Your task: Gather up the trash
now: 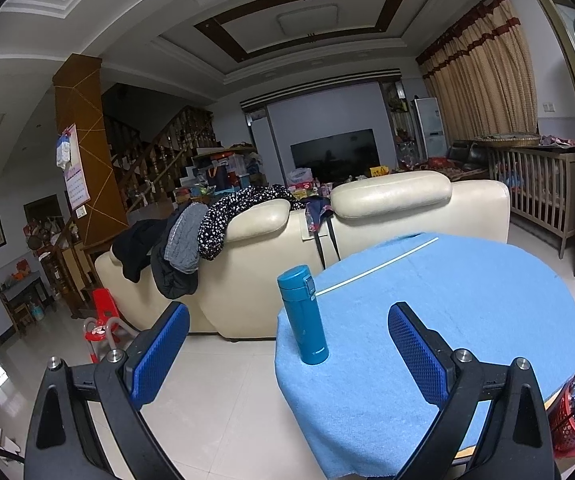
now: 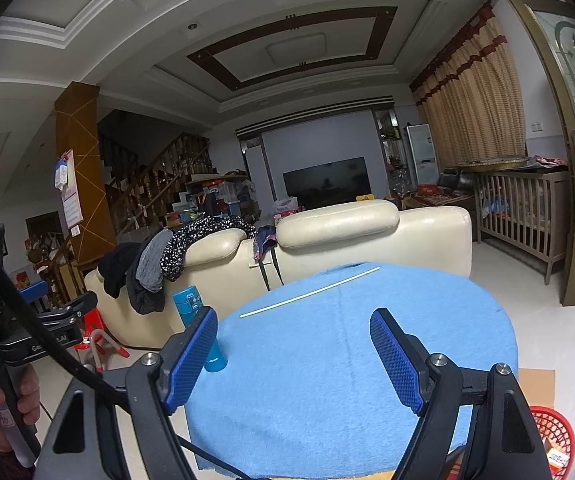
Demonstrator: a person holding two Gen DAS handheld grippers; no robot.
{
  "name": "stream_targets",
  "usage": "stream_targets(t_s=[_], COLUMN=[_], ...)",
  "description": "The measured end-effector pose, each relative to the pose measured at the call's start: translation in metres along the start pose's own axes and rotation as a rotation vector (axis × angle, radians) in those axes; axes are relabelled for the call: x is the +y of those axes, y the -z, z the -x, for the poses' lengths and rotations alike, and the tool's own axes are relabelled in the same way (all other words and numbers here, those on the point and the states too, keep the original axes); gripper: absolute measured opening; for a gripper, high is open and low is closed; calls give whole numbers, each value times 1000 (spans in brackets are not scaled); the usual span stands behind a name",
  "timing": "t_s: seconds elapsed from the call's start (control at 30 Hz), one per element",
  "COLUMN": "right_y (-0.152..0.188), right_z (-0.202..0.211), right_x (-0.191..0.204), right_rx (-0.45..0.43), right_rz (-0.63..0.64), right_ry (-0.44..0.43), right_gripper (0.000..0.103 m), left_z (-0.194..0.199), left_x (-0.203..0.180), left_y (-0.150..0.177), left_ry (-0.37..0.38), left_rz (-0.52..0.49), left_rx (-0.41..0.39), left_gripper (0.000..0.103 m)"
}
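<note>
Both claws, left gripper (image 1: 287,354) and right gripper (image 2: 293,356), are hovering open and empty; the white straw (image 2: 309,291) is lying ahead, and the upright bottle (image 1: 302,315) risks toppling.

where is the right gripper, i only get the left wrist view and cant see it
Observer: The right gripper is over the near part of the blue cloth, fingers open with nothing between them.
Operator: how does the bottle sit from there
Observer: In the right wrist view the bottle stands at the cloth's left edge, partly hidden behind the gripper's left finger.
Operator: and the stick, is it lined up with it
Observer: The white stick lies farther out on the cloth, beyond the gap between the fingers and untouched.
</note>
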State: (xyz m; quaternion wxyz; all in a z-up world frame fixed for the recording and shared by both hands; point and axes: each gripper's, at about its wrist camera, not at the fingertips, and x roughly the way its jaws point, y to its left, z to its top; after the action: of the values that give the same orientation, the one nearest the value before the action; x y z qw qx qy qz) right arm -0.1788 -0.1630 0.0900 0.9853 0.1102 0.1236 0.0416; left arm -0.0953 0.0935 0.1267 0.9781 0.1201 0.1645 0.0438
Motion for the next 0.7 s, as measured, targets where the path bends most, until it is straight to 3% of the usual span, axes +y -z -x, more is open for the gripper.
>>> stream_targets(t_s=[0.7], right_y=[-8], right_z=[-2], right_x=[9], right_rx=[11], right_rz=[2], right_ry=[2], right_gripper=[81], left_z=[-5], left_x=[0], left_y=[2], left_ry=[9], left_rz=[-12], left_rx=[17], left_gripper=[99])
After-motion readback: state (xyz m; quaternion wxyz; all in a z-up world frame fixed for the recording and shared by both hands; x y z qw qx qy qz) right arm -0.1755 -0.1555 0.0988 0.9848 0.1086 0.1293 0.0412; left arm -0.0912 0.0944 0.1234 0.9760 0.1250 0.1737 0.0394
